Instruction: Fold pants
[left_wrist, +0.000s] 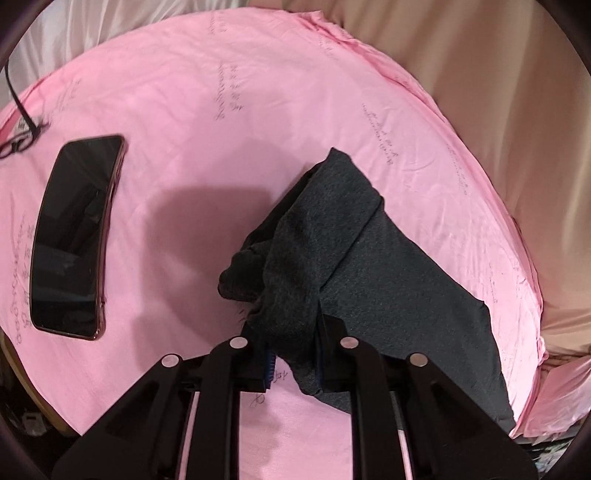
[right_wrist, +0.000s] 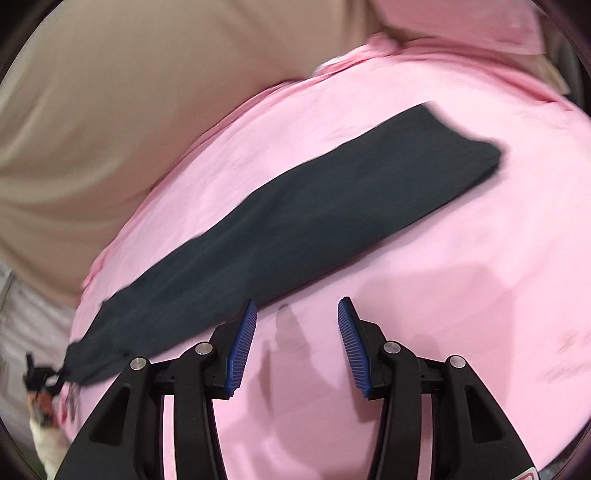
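Left tool (left_wrist: 293, 363): pressed together on a bunched end of the pants (left_wrist: 351, 258); the cloth is pinched between the pads.
Right tool (right_wrist: 297, 347): spread wide, nothing held, poised over bare pink sheet (right_wrist: 461, 295) just beside the pants (right_wrist: 295, 229).
Pants: dark grey, laid as a long strip across the sheet; one end is lifted by the left tool.
Phone (left_wrist: 75, 236): lies face up on the sheet, well apart from the pants.
Glasses (left_wrist: 18, 142): seen at the sheet's edge beyond the phone.

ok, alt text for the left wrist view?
The left gripper is shut on one end of the dark grey pants, lifting it off a pink sheet. A black phone lies face up to the left, with glasses beyond it at the edge.
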